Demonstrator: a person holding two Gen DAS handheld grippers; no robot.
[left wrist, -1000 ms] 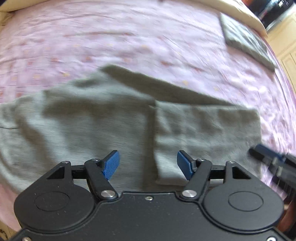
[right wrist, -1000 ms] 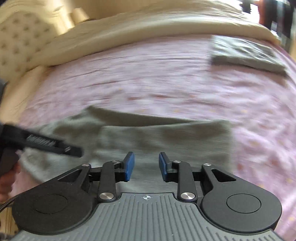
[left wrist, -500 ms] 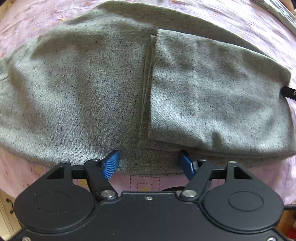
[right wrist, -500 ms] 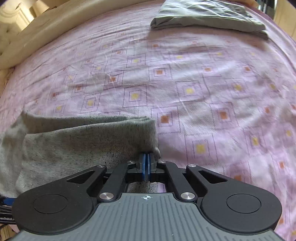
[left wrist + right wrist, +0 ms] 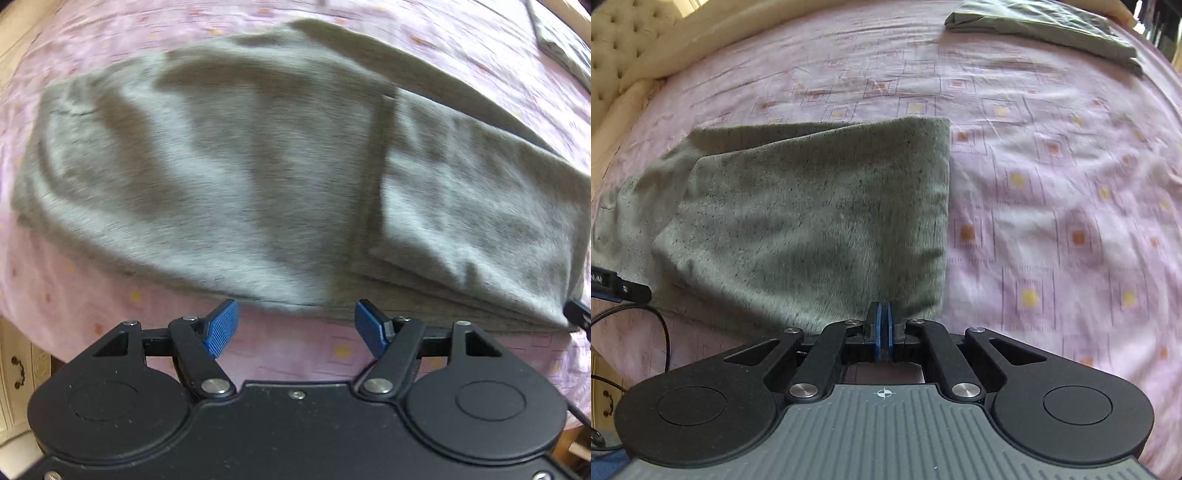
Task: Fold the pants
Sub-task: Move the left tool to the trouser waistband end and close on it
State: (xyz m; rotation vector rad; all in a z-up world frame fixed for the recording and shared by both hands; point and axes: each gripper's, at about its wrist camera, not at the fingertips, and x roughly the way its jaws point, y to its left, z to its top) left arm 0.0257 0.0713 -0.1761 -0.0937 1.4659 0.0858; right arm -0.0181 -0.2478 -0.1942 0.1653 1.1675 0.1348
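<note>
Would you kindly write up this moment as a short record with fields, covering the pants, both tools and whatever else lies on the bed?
surface: bed with pink patterned sheet
pants: grey pants, partly folded, one end doubled over onto the rest
left tool: left tool open, nothing between its pads, at the near edge of the pants
right tool: right tool shut on the near edge of the folded end, by its corner
other item: folded grey-green garment at the far side of the bed
fold state: unfinished

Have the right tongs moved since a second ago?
Yes. The right tongs dropped toward the pink bedsheet and now pinch the grey pants at their near edge.
</note>
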